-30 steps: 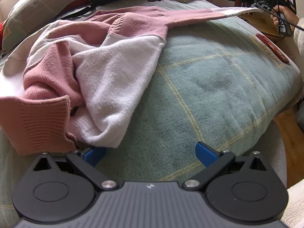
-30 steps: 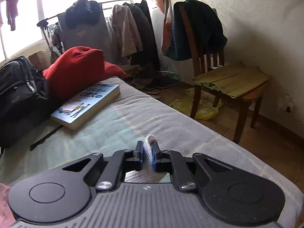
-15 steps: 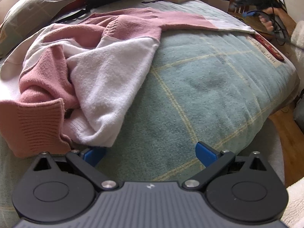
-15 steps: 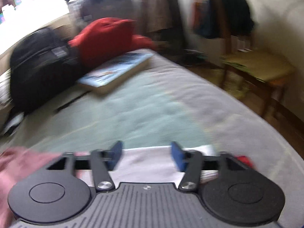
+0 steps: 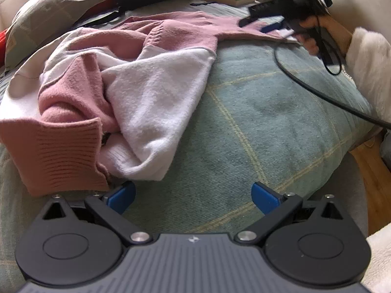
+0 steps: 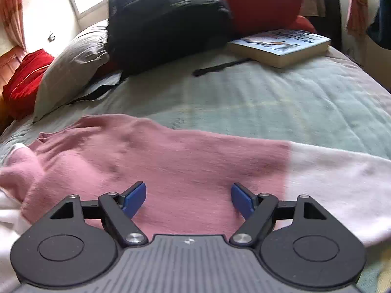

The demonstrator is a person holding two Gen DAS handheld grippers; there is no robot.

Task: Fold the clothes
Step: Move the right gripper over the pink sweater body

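Lying crumpled on the green checked bedspread (image 5: 256,112): a pink-and-white sweater (image 5: 136,78), body bunched in a heap with a ribbed pink hem (image 5: 56,151) turned up at the near edge, nowhere near a neat fold. Stretching away from the heap toward the far right, one sleeve (image 6: 195,161), pink along most of its run and white at the cuff end, laid out flat with its long axis crosswise to the right gripper's view. Hovering low over the pink stretch of that sleeve, the right gripper (image 6: 188,195), jaws spread wide and holding nothing, cloth showing between the blue pads. Seen from the other side, held in a hand (image 5: 315,34) with a white fluffy cuff, cable trailing across the bed. Sitting at the near edge of the heap, the left gripper (image 5: 193,195), also spread wide and empty, left pad just beside the ribbed hem, bare bedspread between the pads. So: sleeve nearer the right, hem and bunched body nearer the left. Likely calling for a pinch on the sleeve and a carry back toward the body, across the long axis. Beyond the sweater: a book (image 6: 281,46), a black backpack (image 6: 166,17), a grey pillow (image 6: 70,68), red cushions (image 6: 259,2).
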